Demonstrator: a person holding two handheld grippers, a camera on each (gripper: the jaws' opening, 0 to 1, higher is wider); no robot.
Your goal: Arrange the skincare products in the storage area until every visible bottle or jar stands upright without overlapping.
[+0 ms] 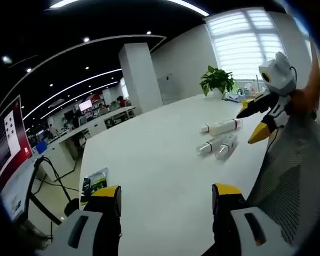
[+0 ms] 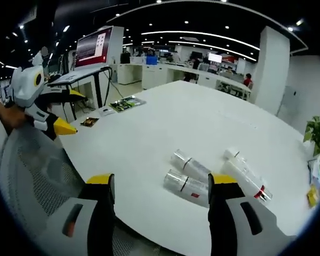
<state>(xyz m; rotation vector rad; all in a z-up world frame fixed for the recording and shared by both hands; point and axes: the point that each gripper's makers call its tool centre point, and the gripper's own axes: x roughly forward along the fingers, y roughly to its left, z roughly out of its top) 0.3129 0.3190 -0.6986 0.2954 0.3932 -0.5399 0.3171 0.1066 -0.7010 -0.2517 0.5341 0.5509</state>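
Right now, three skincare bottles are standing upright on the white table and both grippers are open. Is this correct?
Not quite. The three bottles lie on their sides on the white table, as the right gripper view shows. The rest holds: the left gripper and the right gripper are open, holding nothing.

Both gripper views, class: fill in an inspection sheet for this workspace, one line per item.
Surface: white table, mostly bare.
Job's things: three bottles lying on their sides, none upright; the two smaller lie close together.
Clutter: packets near the far edge; mesh chair back.
Grippers: left gripper open, empty; right gripper open, empty, near the bottles.
Cables: dark cables under a desk beside the table.
Surroundings: open office, monitor, potted plant, window blinds.
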